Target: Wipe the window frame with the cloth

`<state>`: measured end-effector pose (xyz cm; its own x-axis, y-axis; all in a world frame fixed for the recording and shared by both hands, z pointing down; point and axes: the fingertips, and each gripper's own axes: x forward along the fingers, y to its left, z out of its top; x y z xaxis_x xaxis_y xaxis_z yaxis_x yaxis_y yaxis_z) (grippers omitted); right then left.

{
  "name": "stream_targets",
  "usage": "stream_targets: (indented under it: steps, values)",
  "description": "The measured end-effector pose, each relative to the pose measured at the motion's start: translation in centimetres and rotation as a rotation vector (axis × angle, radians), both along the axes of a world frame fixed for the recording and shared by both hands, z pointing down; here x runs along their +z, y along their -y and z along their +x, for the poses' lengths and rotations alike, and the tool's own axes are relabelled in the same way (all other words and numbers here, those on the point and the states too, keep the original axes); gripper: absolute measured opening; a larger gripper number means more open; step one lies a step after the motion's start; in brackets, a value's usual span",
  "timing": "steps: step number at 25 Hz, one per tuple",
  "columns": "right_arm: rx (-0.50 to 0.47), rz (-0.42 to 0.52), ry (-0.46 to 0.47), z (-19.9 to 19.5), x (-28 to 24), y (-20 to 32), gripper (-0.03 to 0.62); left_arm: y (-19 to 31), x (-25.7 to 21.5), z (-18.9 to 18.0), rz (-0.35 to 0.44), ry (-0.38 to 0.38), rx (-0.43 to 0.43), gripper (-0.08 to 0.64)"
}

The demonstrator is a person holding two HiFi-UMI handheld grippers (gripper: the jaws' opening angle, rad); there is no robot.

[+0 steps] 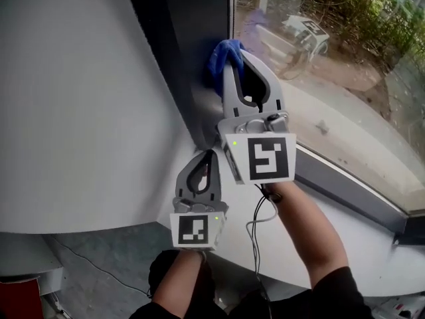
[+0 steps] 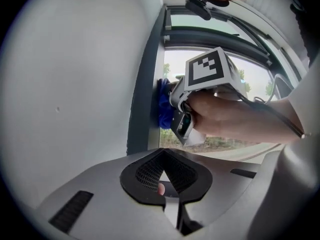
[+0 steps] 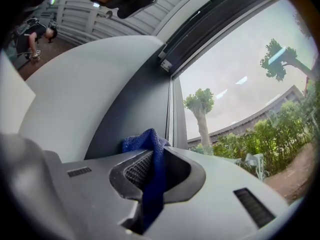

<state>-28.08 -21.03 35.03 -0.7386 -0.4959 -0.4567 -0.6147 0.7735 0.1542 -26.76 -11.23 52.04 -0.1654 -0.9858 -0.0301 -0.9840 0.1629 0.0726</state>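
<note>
While pinched in R claw [image 1: 237,54], cloth [image 1: 220,57] touches window frame [image 1: 191,38].

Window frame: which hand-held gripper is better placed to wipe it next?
Right. The right hand-held gripper is shut on the blue cloth, held against the window frame; the left hand-held gripper is shut, empty, lower down.

The right gripper [image 1: 234,50] is held forward on an outstretched forearm [image 1: 311,234], and its jaws are clamped on the blue cloth [image 1: 219,57]. The left gripper [image 1: 208,154] is held behind that claw, to its left, with jaws pressed together and empty.
</note>
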Motion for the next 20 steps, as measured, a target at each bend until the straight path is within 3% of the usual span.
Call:
stream_targets:
  steps: [5, 11, 20]
  values:
    - [-0.027, -0.075, -0.033, -0.4, 2.3, 0.7, 0.023, 0.7, -0.7, 0.3, 0.04, 0.005, 0.035, 0.005]
    - [-0.067, -0.095, -0.012, 0.1, 5.8, 0.2, 0.023, 0.3, 1.6, 0.3, 0.068, 0.007, 0.046, 0.005]
    - [-0.023, -0.139, -0.075, -0.2, 9.3, 0.5, 0.023, 0.2, 1.2, 0.5, 0.09, 0.01, 0.078, 0.005]
